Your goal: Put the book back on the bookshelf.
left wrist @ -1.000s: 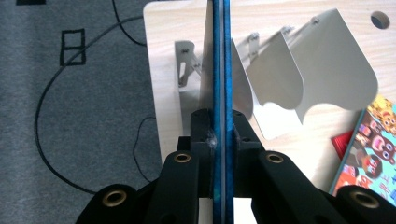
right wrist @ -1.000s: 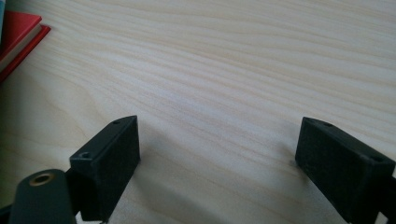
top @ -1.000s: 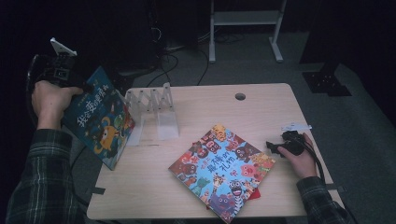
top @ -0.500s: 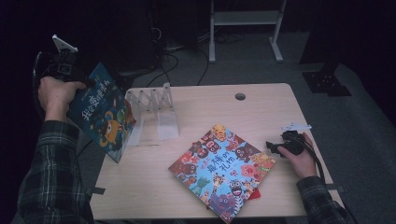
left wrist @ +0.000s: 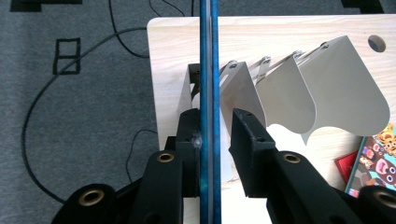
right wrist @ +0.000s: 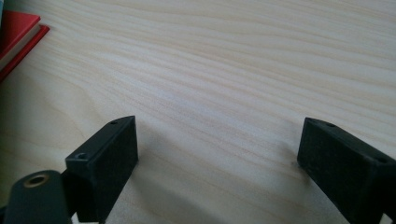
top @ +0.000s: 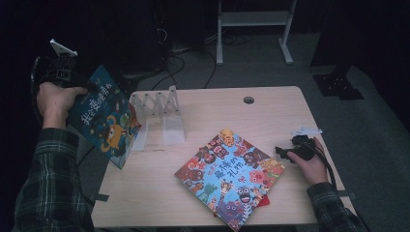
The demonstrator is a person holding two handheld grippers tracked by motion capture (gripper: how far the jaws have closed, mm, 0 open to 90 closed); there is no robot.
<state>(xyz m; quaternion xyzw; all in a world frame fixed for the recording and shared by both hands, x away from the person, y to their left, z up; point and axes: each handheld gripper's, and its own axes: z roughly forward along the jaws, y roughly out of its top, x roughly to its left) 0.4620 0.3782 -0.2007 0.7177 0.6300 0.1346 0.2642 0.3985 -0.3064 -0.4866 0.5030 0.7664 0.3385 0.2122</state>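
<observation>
High view: dim overall, with the surroundings falling to near black; only the pale bench [top: 203, 193] is moderately lit from above, and the image is soft and grainy. Left gripper view: bright, even light, sharp on the bench, with the near black jaws slightly blurred. Right gripper view: soft shadows spread beneath both jaws, and a pale sheen lies across the wood grain.

The tabletop [right wrist: 224, 70] was pale, matt wood grain. The book [top: 104, 116] had a glossy paper cover; the rack [left wrist: 327, 88] looked like smooth, matt plastic.
</observation>
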